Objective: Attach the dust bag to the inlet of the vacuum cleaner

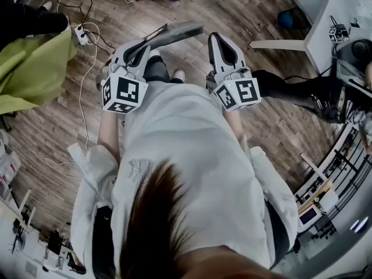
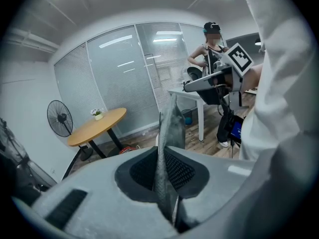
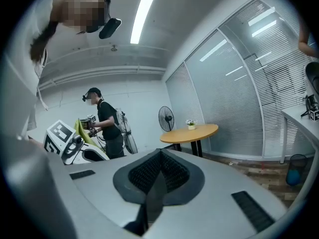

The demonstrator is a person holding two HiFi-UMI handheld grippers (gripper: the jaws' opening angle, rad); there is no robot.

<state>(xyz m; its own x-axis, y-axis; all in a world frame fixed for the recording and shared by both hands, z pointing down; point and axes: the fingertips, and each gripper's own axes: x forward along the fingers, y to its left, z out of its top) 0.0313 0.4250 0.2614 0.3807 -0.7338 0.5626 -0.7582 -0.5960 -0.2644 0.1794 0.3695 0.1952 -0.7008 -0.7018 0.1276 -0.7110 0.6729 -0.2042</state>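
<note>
The bag [image 2: 172, 128] is pinched by the left fingers [image 2: 99, 198]; the right fingers [image 3: 209, 193] are shut, empty. Attaching is judged not begun.

Head view: me standing on the wood floor [image 1: 273, 135], both grippers held out in front.

My left gripper [image 1: 152, 42] points away from me, and the flat grey dust bag [image 1: 185, 30] sticks out of its tip, slanting to the right. My right gripper [image 1: 215, 38] is just beside the bag's far end, with its fingers drawn to a point. My white coat [image 1: 192, 156] and hair fill the lower frame. There is a yellow-green cloth [image 1: 29, 68] at the left edge and a power strip [image 1: 81, 36] with a white cable [image 1: 87, 92] near it. A white table [image 1: 322, 22] is at upper right, with another person's dark leg [image 1: 290, 90] below it.
</note>
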